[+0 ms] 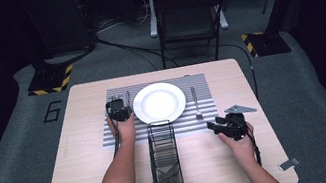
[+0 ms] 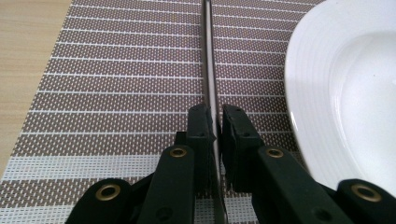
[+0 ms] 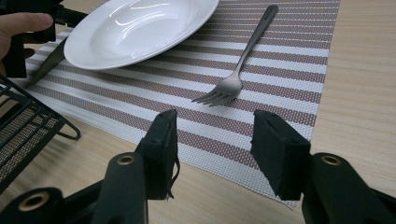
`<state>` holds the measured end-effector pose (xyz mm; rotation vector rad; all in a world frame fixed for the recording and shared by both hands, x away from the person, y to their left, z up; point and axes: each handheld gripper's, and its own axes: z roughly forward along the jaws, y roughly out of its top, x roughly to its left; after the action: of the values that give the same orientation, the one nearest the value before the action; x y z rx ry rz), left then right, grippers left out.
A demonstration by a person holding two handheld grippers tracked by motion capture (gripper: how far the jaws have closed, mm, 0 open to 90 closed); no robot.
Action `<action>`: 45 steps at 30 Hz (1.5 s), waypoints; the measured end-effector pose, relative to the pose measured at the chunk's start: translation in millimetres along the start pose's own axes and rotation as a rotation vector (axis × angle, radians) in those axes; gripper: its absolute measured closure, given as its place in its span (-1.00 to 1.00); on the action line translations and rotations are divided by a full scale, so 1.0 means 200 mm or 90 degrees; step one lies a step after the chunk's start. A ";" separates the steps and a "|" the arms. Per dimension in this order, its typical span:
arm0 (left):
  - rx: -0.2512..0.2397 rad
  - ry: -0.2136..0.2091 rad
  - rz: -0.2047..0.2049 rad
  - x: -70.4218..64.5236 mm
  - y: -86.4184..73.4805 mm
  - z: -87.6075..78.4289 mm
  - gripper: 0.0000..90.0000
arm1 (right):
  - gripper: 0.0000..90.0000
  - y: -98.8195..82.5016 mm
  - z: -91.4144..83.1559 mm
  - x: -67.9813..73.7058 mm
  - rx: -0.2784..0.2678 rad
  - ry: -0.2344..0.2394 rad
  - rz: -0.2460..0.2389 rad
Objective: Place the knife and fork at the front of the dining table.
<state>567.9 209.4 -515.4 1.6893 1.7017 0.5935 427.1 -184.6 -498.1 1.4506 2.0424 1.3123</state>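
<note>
The left gripper (image 2: 213,126) pinches a knife (image 2: 208,56) lying on the striped placemat (image 2: 116,70) at 9 o'clock of the white plate (image 1: 158,101). The right gripper (image 3: 212,140) hangs spread and empty over the counter (image 1: 258,156), near the fork (image 3: 243,60) at the plate's 3 o'clock. Judging by this, a place setting is underway; next the left jaws should release the knife, leaving it straight

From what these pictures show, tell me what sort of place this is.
Probably a lab or studio set up for recording, not a dining room. One wooden table stands on grey carpet amid dark surroundings, with hazard-striped stand bases behind it, a folding chair, and a number 6 marked on the floor.
</note>
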 end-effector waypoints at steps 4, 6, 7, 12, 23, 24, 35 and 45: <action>-0.001 0.007 0.003 0.01 0.00 0.00 0.80 | 0.11 0.00 0.00 0.00 -0.001 0.000 0.000; 0.004 0.011 0.003 0.02 0.00 0.00 0.76 | 0.11 0.00 0.00 0.00 0.000 0.000 0.001; 0.003 0.012 0.003 0.03 0.00 0.00 0.74 | 0.11 0.00 0.00 0.00 -0.001 -0.001 0.000; -0.001 0.003 0.001 0.03 0.01 -0.01 0.73 | 0.11 0.00 0.00 0.00 -0.001 -0.002 0.001; -0.005 -0.014 0.024 0.03 0.03 -0.06 0.48 | 0.11 0.00 -0.01 -0.01 -0.004 -0.001 -0.003; -0.010 -0.019 0.029 0.03 0.03 -0.07 0.44 | 0.11 0.00 0.00 -0.01 -0.001 -0.004 -0.006; -0.048 -0.050 0.078 0.01 0.08 -0.23 0.25 | 0.11 0.01 0.00 -0.01 -0.001 -0.010 -0.001; -0.055 -0.112 0.121 0.01 0.11 -0.41 0.16 | 0.11 0.01 -0.01 -0.02 -0.007 -0.016 -0.004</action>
<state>523.6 224.5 -443.5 1.7972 1.3849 0.5769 429.5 -187.9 -496.1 1.4469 2.0203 1.2936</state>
